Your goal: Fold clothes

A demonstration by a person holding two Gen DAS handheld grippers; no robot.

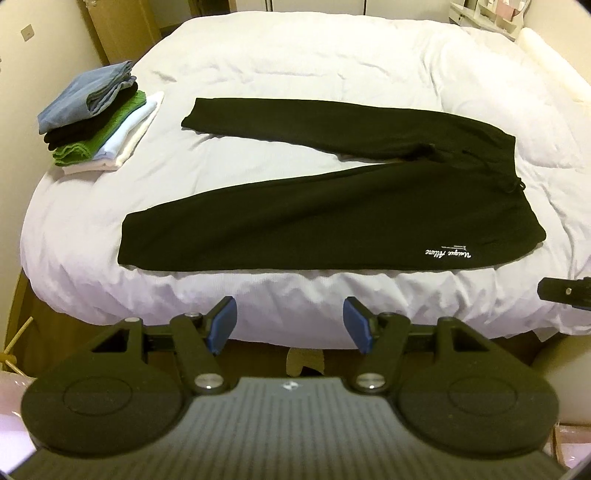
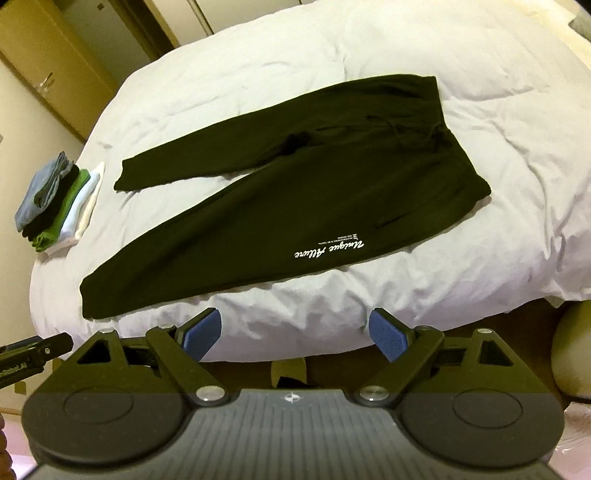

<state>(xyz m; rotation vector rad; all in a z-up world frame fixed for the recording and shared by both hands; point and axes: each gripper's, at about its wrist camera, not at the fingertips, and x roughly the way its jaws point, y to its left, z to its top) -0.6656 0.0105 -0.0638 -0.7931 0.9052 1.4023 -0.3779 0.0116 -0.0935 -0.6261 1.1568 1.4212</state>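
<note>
Black sweatpants (image 1: 295,218) with white script lettering lie spread flat on the white duvet (image 1: 295,62), legs pointing left and waistband at the right. They also show in the right wrist view (image 2: 295,206). My left gripper (image 1: 290,323) is open and empty, held off the near edge of the bed below the near leg. My right gripper (image 2: 295,332) is open and empty, also off the near edge, below the lettering. The right gripper's tip shows in the left wrist view (image 1: 565,291).
A stack of folded clothes (image 1: 96,118), blue, black, green and white, sits at the bed's left edge; it also shows in the right wrist view (image 2: 59,206). A wooden wardrobe (image 2: 55,66) stands beyond the bed at left. A shelf (image 1: 487,14) stands at the far right.
</note>
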